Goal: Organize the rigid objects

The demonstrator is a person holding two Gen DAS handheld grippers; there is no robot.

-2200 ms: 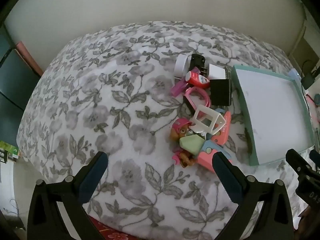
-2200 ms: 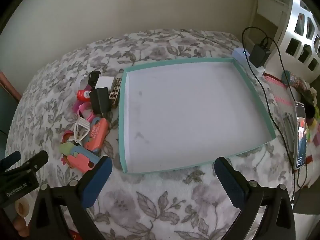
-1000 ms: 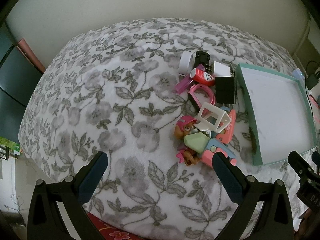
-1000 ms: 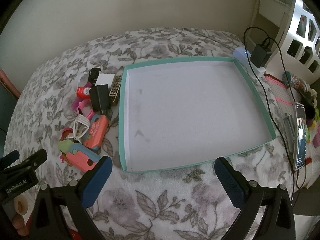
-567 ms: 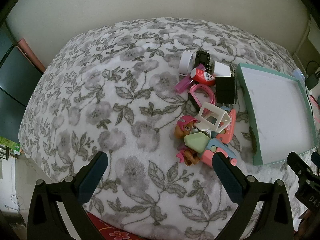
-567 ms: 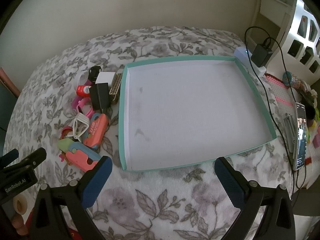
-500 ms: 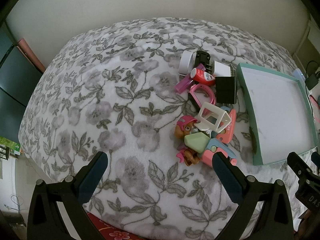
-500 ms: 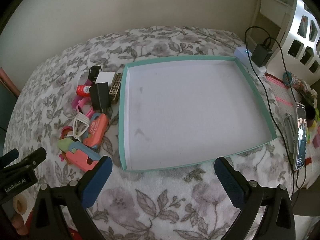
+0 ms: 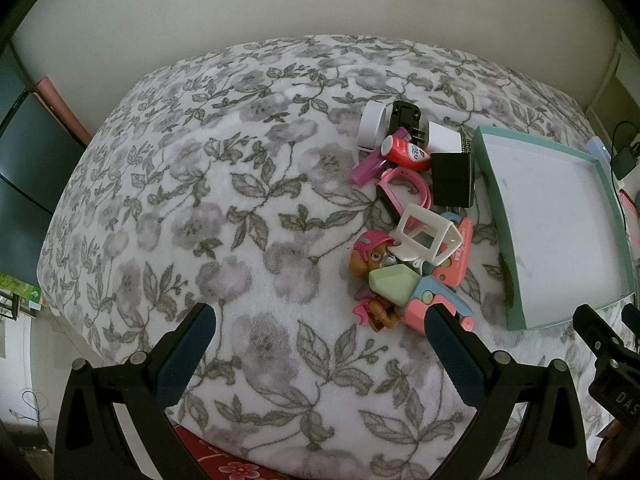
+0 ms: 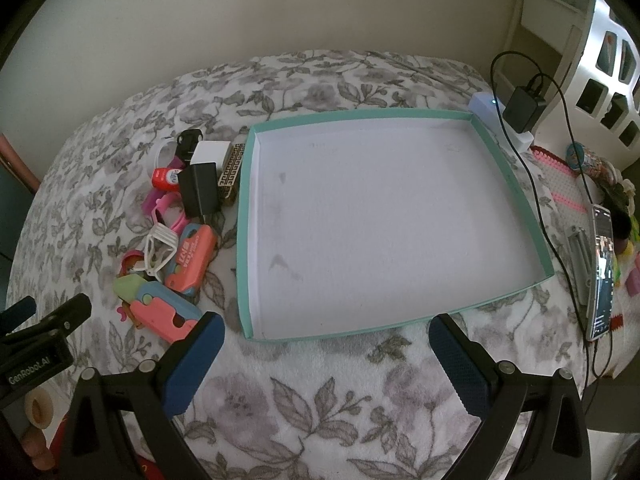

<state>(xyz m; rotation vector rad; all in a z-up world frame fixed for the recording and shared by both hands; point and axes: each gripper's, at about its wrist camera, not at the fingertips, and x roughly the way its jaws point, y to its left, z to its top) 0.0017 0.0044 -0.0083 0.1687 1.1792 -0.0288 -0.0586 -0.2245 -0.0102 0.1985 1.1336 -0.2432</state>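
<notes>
A heap of small rigid things lies on the flowered bedspread, left of a shallow teal tray (image 10: 245,216) (image 9: 491,184) with a bare white floor. In the heap I see a black charger (image 9: 452,179) (image 10: 198,190), a white plug block (image 9: 444,142), a red tube (image 9: 404,152), a pink band (image 9: 404,184), a white frame (image 9: 428,236), a toy dog figure (image 9: 370,256) and pink and blue toy cutters (image 10: 168,308). My left gripper (image 9: 320,334) hangs open just before the heap. My right gripper (image 10: 326,338) stands open at the tray's near edge. Neither holds anything.
Right of the tray a power strip with a black adapter (image 10: 522,110) and cable sits at the bed's edge. A phone (image 10: 602,272) and small clutter lie on the far right. A wall runs behind the bed. The bedspread (image 9: 200,200) left of the heap is bare.
Both grippers drew back slightly early on, so the heap and tray look a little farther away; over the last half second nothing has moved.
</notes>
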